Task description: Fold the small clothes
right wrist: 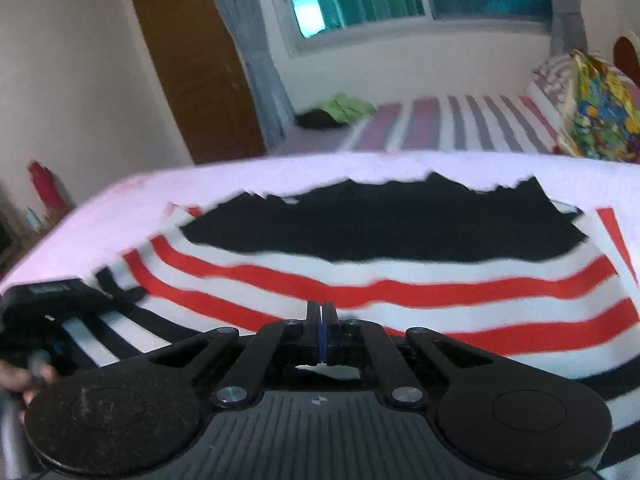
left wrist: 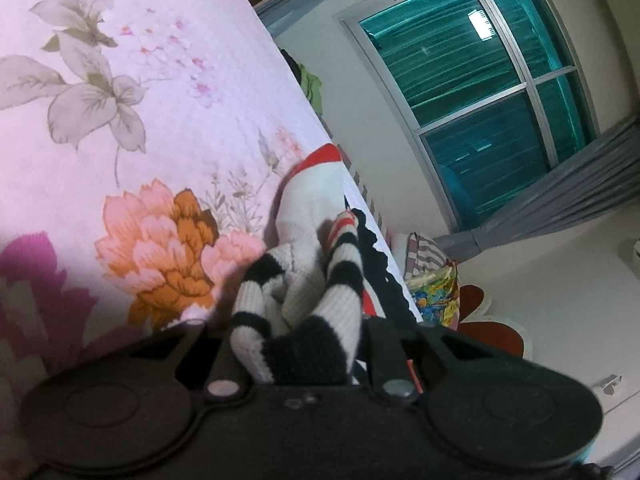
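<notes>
Folding barely begun: left tongs (left wrist: 296,344) clamp the striped knit garment (left wrist: 304,280) on the bed (left wrist: 120,120), right tongs (right wrist: 322,328) fully closed at its edge.

White knit garment (right wrist: 400,276) (red and black stripes) on pink floral bedspread (left wrist: 140,120)

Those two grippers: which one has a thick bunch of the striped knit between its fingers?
The left gripper: a black-and-white striped sleeve is bunched between its fingers. The right gripper is shut almost flat at the red-striped sweater's edge.
</notes>
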Tool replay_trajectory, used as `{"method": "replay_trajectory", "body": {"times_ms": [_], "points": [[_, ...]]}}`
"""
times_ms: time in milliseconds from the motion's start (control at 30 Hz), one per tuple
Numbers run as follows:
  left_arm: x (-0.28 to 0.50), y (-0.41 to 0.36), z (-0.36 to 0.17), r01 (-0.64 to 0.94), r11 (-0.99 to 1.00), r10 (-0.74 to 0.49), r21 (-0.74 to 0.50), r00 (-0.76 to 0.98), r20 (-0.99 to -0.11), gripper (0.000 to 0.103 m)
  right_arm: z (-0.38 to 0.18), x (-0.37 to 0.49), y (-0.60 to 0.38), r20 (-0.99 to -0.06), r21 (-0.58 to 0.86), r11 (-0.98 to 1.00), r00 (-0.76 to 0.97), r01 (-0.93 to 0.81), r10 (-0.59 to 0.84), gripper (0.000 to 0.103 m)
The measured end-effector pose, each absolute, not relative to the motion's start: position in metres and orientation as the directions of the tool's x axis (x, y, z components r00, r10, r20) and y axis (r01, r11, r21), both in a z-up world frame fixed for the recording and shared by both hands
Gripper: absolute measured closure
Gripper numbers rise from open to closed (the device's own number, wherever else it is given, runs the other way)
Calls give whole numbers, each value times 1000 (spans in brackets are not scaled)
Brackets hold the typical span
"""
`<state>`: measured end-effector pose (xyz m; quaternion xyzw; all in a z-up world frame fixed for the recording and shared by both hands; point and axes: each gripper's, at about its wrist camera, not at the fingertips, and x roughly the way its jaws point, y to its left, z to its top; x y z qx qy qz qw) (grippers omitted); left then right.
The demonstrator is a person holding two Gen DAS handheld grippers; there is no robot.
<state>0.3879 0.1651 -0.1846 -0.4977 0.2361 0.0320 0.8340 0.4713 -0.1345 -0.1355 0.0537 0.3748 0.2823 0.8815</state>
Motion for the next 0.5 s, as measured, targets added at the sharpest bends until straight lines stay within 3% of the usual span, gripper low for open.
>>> {"method": "replay_trajectory", "body": {"times_ms": [300, 500], "points": [[398, 161, -162, -270, 575, -180, -772, 879, -441, 86, -146, 478, -141, -624, 361, 827, 548, -431, 558, 103], [415, 120, -106, -106, 710, -245, -696, 890, -385, 86, -140, 483, -164, -603, 459, 816, 551, -352, 577, 103]]}}
